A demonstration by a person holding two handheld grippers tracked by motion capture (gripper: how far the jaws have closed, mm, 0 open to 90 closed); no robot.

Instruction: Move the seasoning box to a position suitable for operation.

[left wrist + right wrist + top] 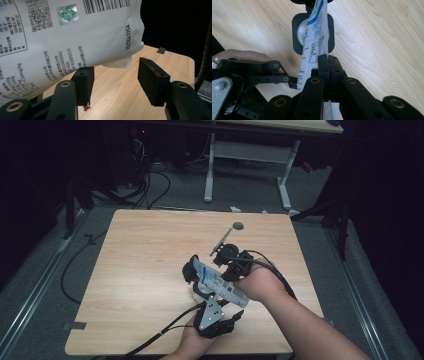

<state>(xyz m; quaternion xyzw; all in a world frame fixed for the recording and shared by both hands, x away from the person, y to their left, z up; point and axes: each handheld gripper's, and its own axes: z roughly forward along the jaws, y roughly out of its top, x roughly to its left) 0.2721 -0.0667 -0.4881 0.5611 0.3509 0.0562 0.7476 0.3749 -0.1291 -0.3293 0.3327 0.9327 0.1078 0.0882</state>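
Observation:
A white printed bag (pixel 218 281) hangs tilted over the table, and my right gripper (pixel 239 268) is shut on its edge. In the right gripper view both jaws (pixel 328 58) press flat on the bag (pixel 315 30), whose far end hangs over a black square base with a round silver middle (pixel 298 32). My left gripper (pixel 231 319), with its grey plate on top, is low by the bag's near end. Its jaws (pixel 120 82) stand open with the bag's corner (pixel 75 32) above and to the left of them. Red smears mark the pads (pixel 152 75).
A long-handled spoon (pixel 226 239) lies on the wooden table (pixel 140 250) beyond my right hand. A grey tape patch (pixel 161 50) sits at the table's edge. Cables trail off the front edge. A desk frame stands on the floor behind.

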